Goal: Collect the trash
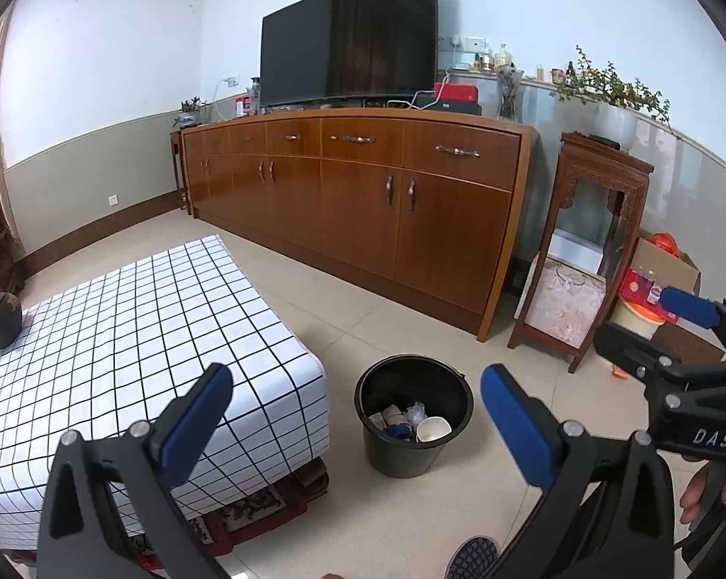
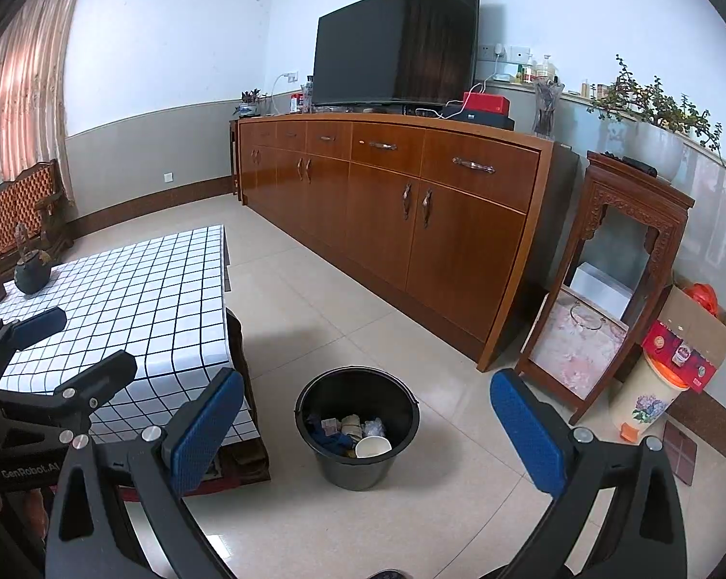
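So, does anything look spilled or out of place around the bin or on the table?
Nothing stands out. The bin stands upright on the floor with the trash, a cup among it, inside and none seen beside it. The table carries only a teapot and a small item at its far end.

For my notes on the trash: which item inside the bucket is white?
The paper cup, lying on its side against the near wall of the black bucket; the other scraps look darker.

Left hand-held gripper (image 1: 358, 415) gapes empty above the black bucket (image 1: 413, 453) of trash beside the checkered table (image 1: 121, 318).
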